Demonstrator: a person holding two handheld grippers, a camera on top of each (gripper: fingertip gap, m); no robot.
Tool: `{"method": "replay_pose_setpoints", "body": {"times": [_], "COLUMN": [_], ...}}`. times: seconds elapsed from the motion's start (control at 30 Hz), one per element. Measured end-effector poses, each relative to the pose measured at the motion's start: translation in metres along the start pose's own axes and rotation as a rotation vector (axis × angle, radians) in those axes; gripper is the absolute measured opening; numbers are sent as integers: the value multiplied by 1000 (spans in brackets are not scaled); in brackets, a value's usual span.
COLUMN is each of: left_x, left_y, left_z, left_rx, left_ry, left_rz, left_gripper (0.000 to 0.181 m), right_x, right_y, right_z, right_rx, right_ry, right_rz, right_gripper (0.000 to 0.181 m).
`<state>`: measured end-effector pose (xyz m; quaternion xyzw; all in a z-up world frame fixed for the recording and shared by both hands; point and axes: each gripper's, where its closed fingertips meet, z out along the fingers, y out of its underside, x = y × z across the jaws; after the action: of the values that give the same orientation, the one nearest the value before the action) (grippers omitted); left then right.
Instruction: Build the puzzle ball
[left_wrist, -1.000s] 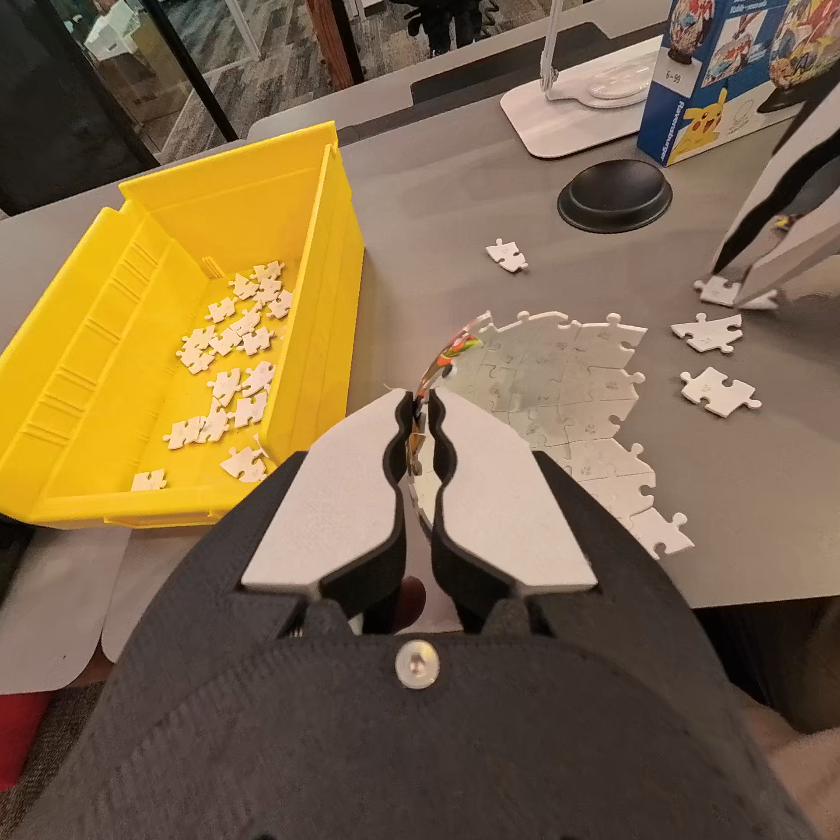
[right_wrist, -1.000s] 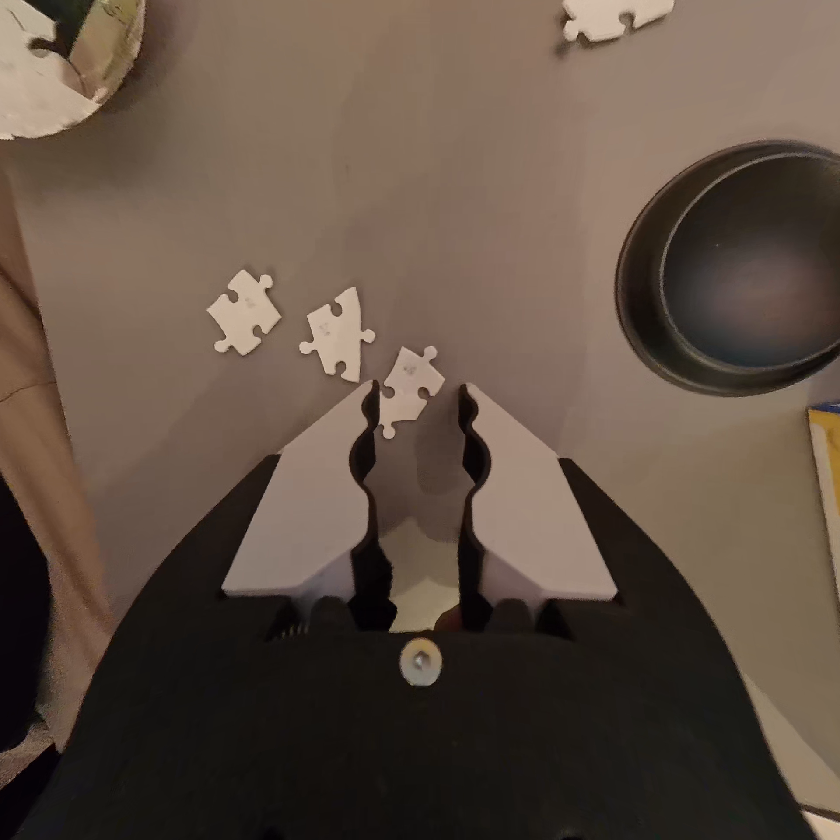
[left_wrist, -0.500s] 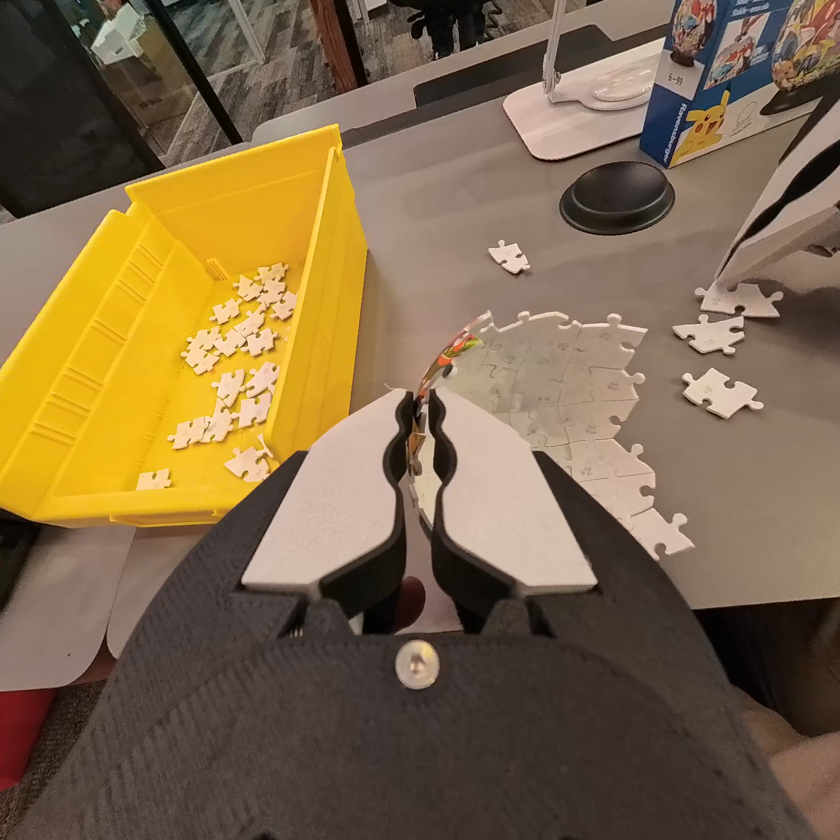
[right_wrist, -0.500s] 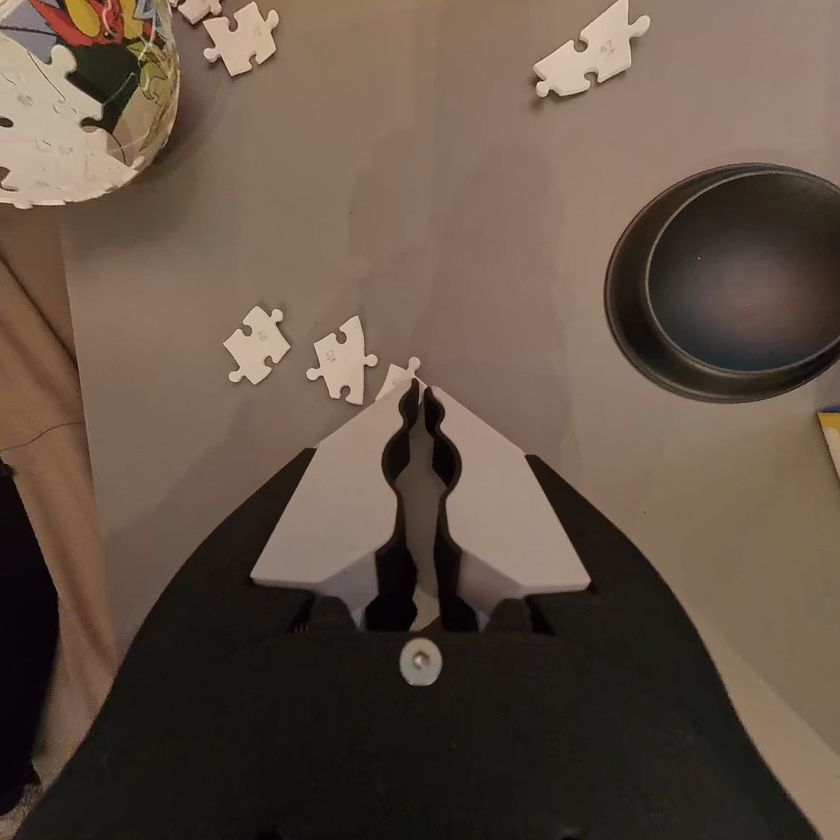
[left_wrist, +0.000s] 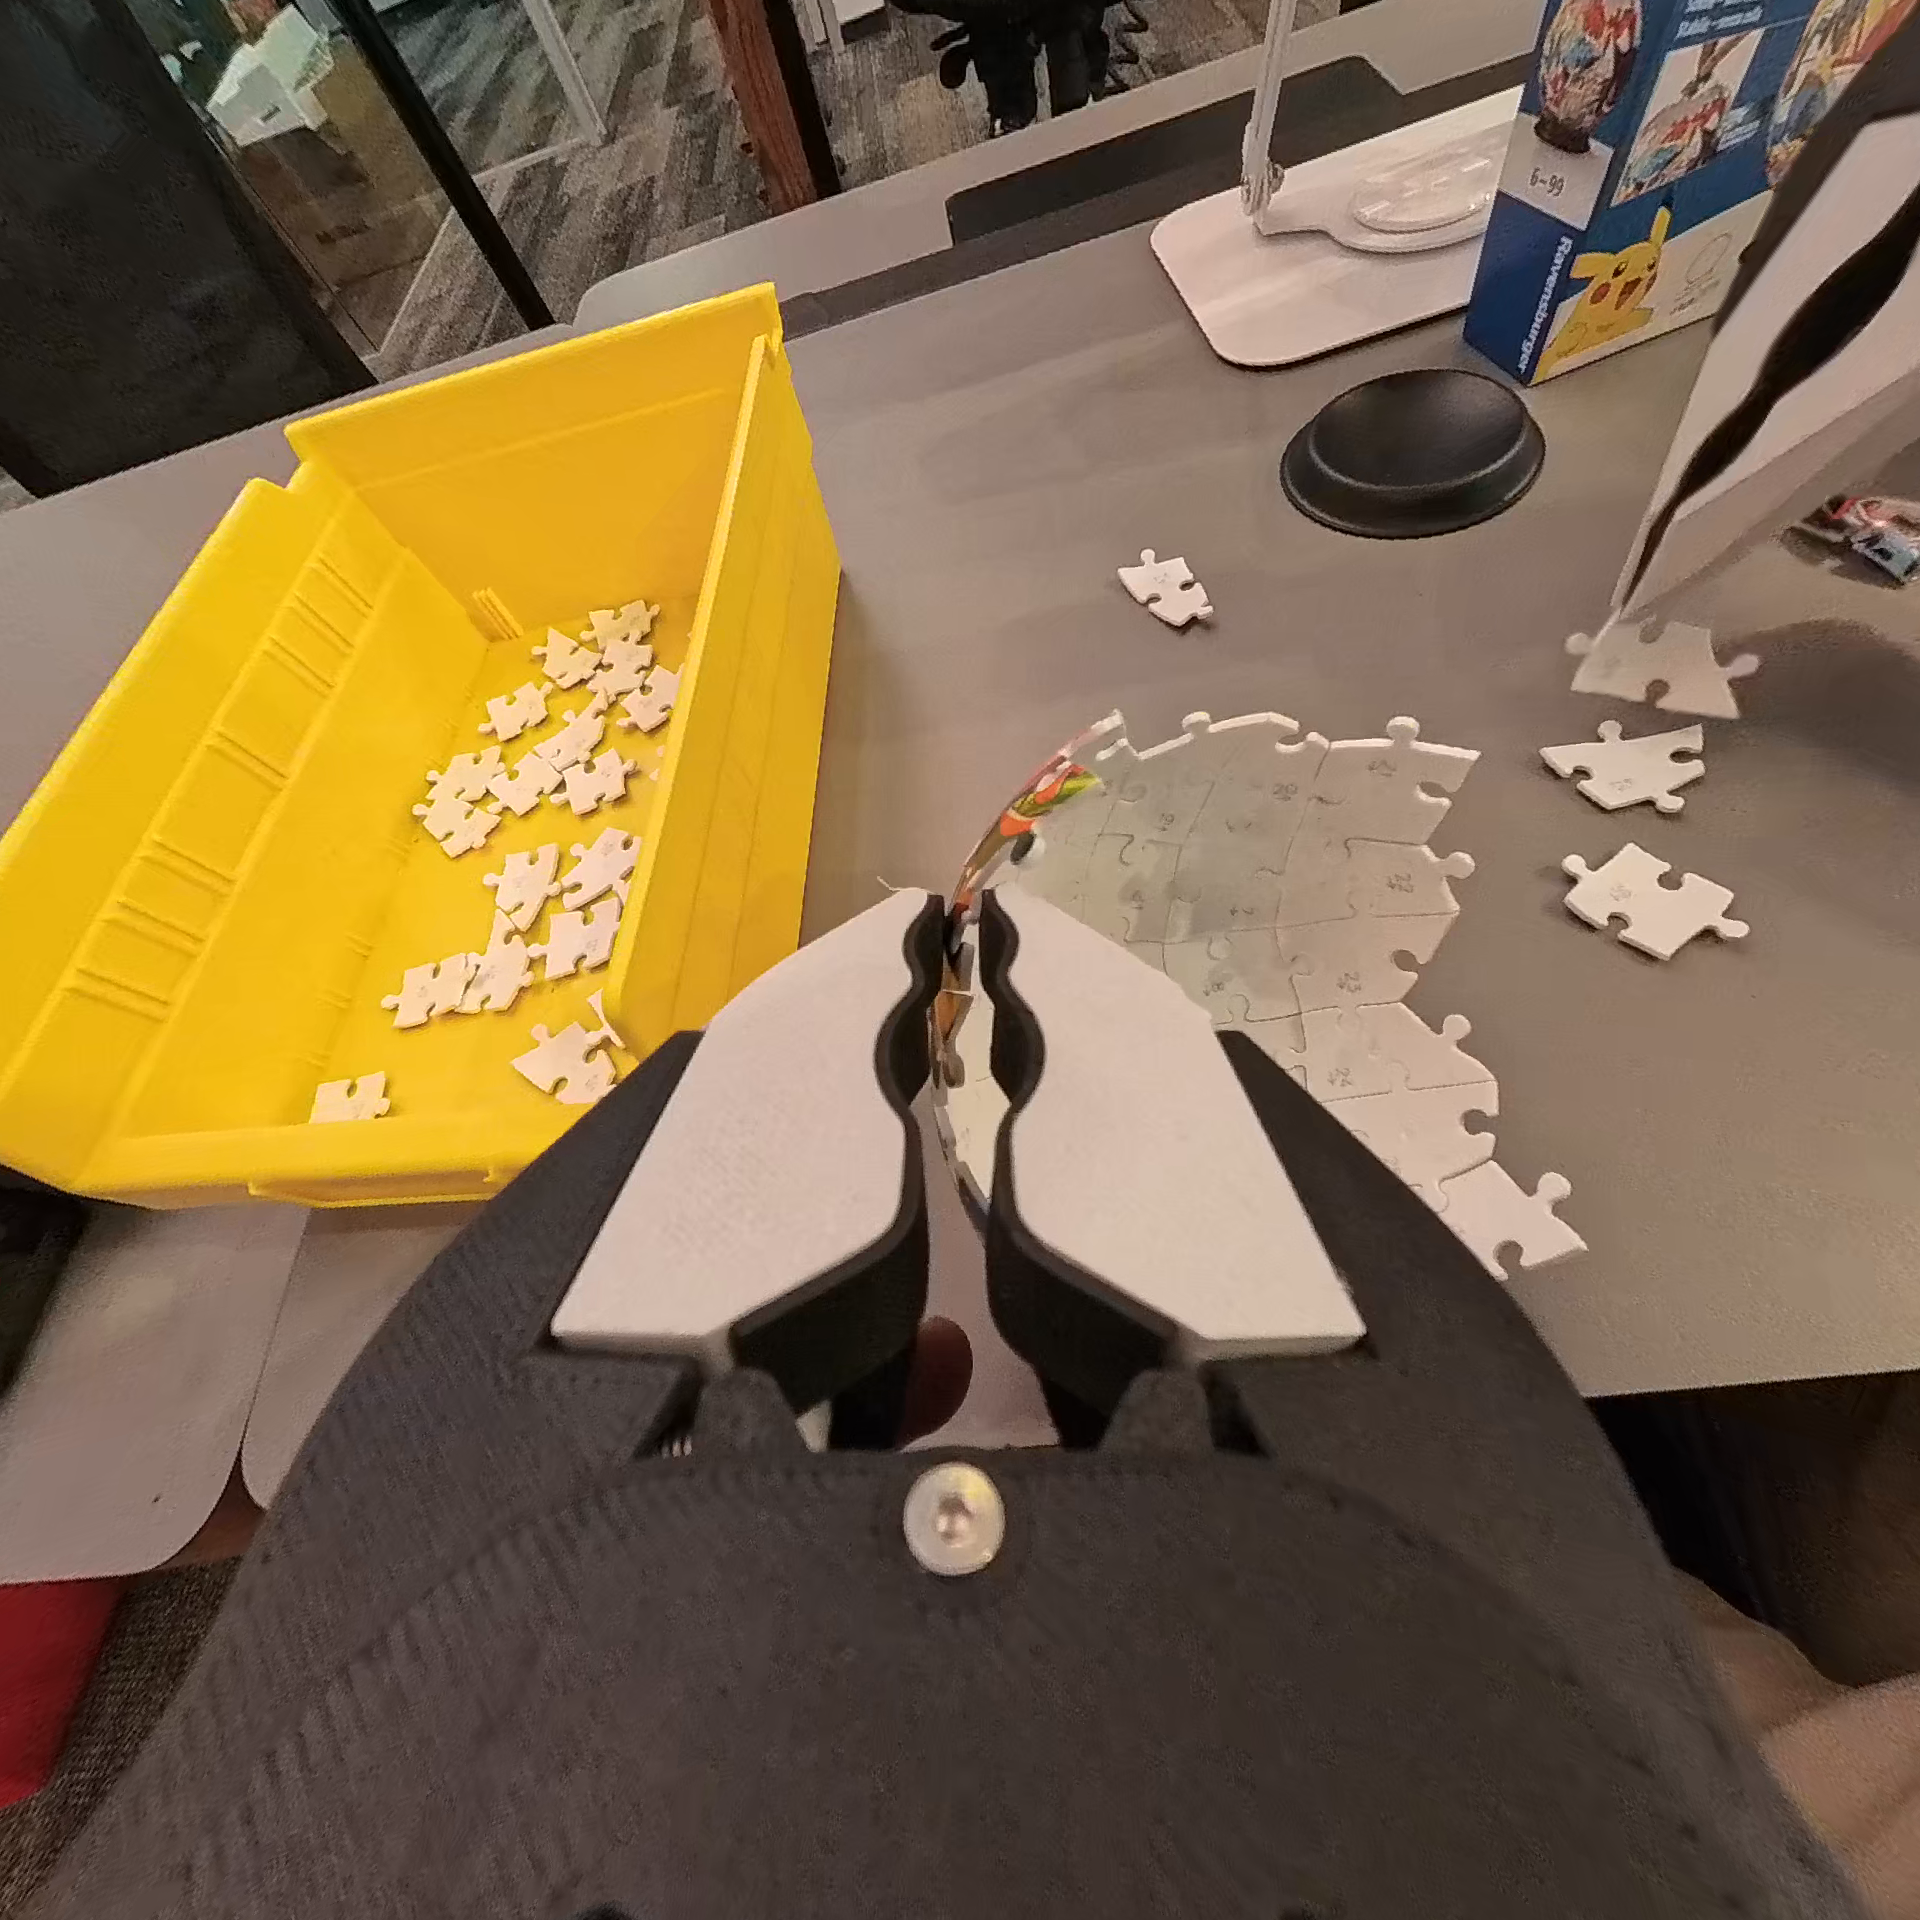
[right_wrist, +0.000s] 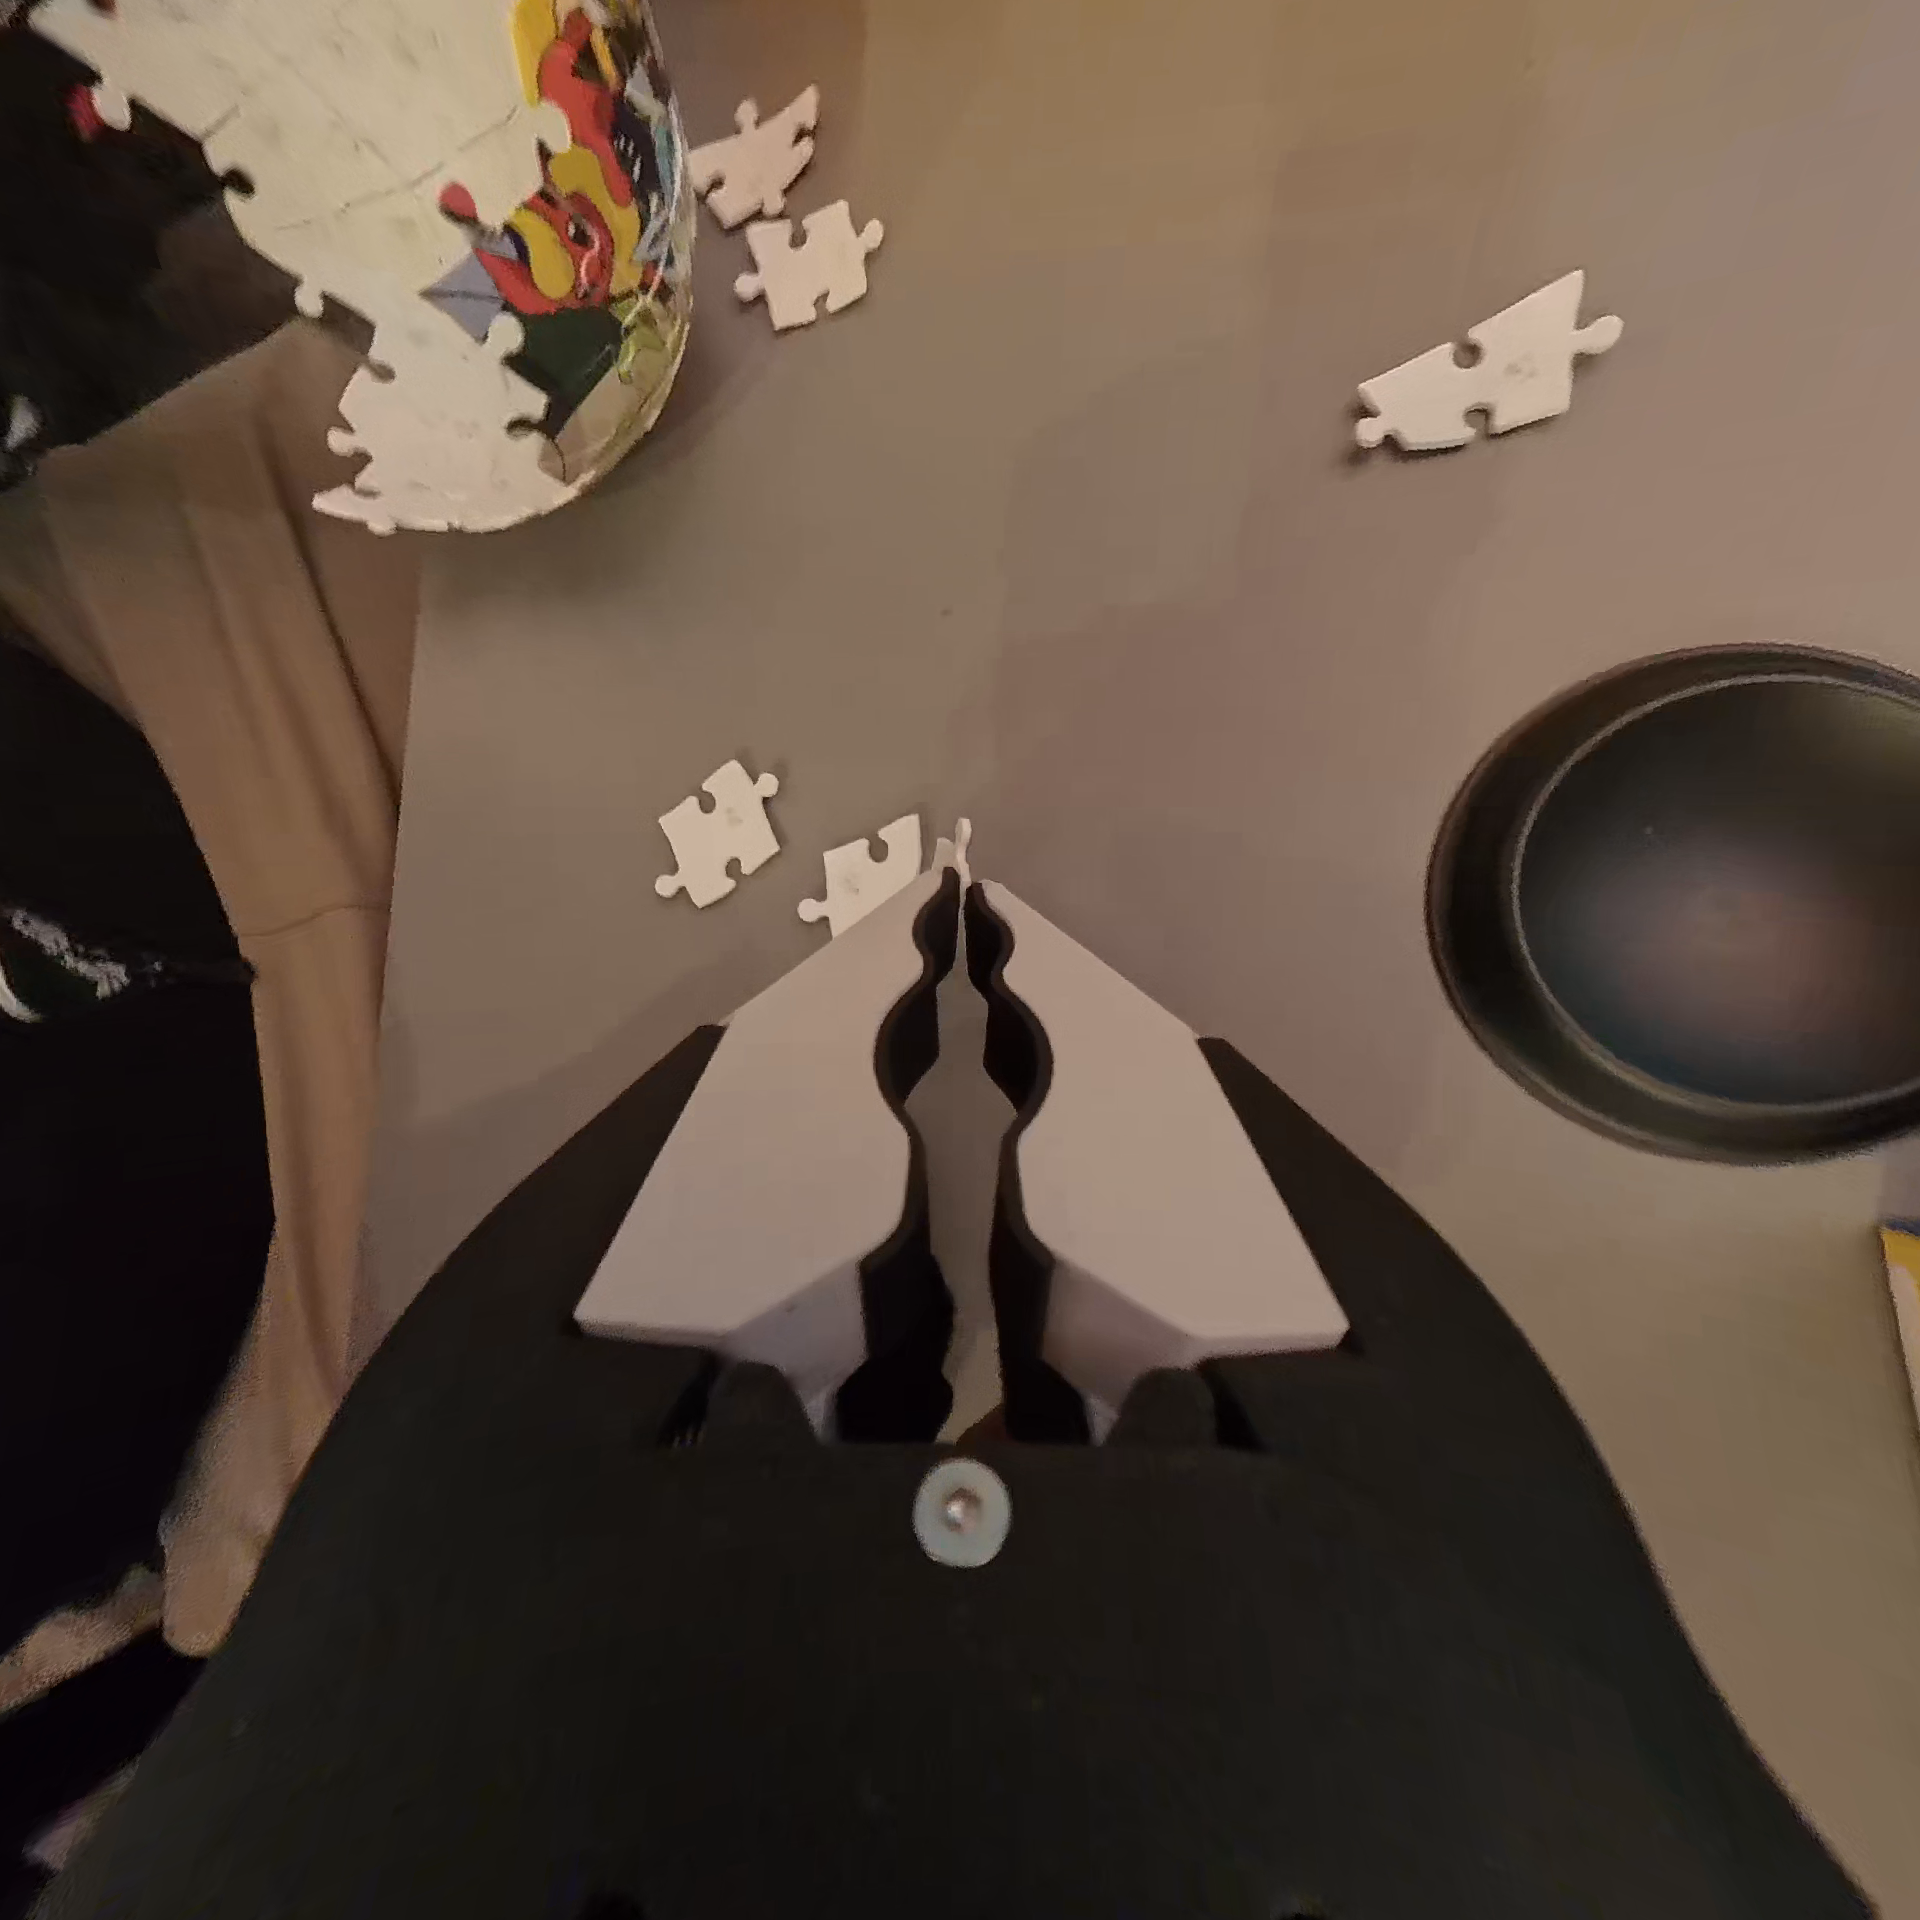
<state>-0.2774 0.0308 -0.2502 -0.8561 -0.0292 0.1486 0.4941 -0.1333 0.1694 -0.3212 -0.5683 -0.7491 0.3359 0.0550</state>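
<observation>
Left wrist view: the left gripper (left_wrist: 964, 914) pinches the rim of the half-built puzzle ball (left_wrist: 1288, 935) on the grey table (left_wrist: 1039, 520); only here, a yellow bin (left_wrist: 520, 499) at ten o'clock.

Right wrist view: the right gripper (right_wrist: 958, 891) pinches a white piece (right_wrist: 958, 844); the ball's printed outside shows at eleven o'clock.

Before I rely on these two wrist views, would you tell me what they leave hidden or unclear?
- Right wrist view: the picked piece is mostly hidden behind the right gripper; only a sliver shows.
- Left wrist view: the puzzle ball rim is covered by the left gripper.
- Right wrist view: the black dish is cut off by the right edge.
</observation>
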Motion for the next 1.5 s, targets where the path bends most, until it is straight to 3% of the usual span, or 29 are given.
{"method": "replay_pose_setpoints", "body": {"times": [0.4, 0.93, 1.13, 1.5], "left_x": [0, 1, 0, 0], "left_y": [1, 2, 2, 2], "left_z": [1, 3, 3, 4], "left_rx": [-6, -10, -10, -8], "left_ry": [-1, 0, -2, 4], "left_rz": [1, 3, 4, -2], "left_gripper": [6, 6, 6, 6], "right_x": [-6, -25, -20, -17], "right_y": [1, -10, -10, 12], "right_z": [16, 18, 20, 15], "right_rx": [-170, -280, -390, -435], "right_ry": [-142, -295, -283, -262], "right_rz": [-174, -334, -415, -347], "right_gripper": [0, 0, 0, 0]}}
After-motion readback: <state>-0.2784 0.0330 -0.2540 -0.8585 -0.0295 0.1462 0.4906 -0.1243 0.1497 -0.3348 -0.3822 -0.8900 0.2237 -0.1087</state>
